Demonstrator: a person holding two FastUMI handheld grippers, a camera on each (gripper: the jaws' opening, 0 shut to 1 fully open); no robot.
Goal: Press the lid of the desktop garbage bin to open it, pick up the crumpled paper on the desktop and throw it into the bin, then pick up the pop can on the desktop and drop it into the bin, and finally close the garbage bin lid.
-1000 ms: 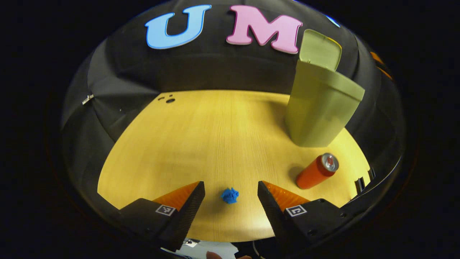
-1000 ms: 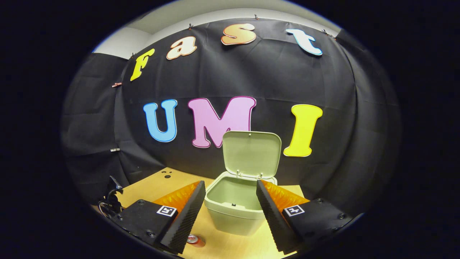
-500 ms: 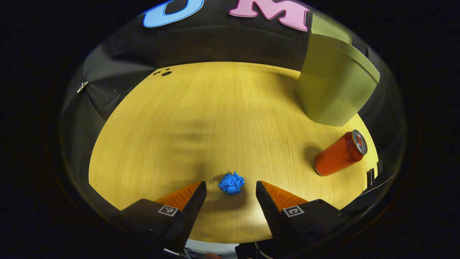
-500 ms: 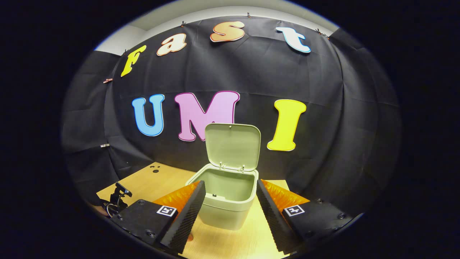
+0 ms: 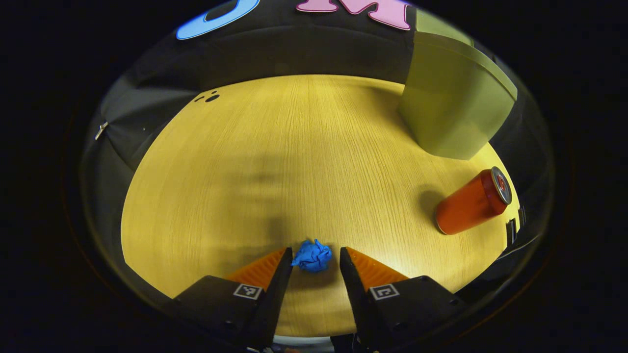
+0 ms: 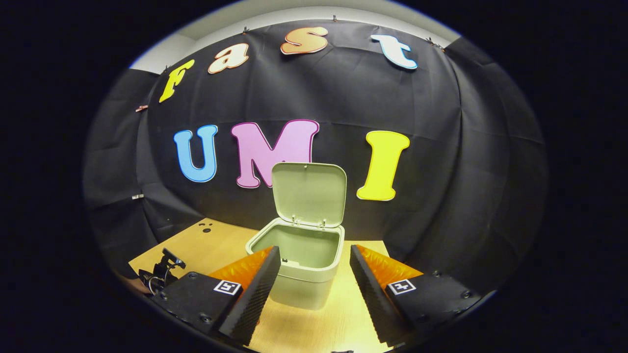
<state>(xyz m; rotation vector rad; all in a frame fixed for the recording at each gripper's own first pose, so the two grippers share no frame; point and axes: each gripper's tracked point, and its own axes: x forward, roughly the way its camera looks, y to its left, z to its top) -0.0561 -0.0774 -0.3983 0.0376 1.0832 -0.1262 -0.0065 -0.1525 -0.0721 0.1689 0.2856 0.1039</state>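
Observation:
The blue crumpled paper (image 5: 312,257) lies on the wooden desktop (image 5: 274,162), between the fingertips of my left gripper (image 5: 315,255). The left finger touches it and a thin gap shows at the right finger, so the jaws are narrowed but open. An orange pop can (image 5: 471,201) stands to the right of the paper. Behind the can stands the green bin (image 5: 451,103). In the right gripper view the bin (image 6: 299,274) has its lid (image 6: 309,193) upright and its inside looks bare. My right gripper (image 6: 314,260) hovers open in front of the bin, holding nothing.
Black cloth walls close the desktop at the back and sides. A black piece of gear (image 6: 162,269) sits at the left edge of the right gripper view. A few small dark holes (image 5: 208,97) mark the far left corner of the desk.
My left gripper came down over the paper and its fingers narrowed around it. The right gripper drew back a little from the bin, staying open.

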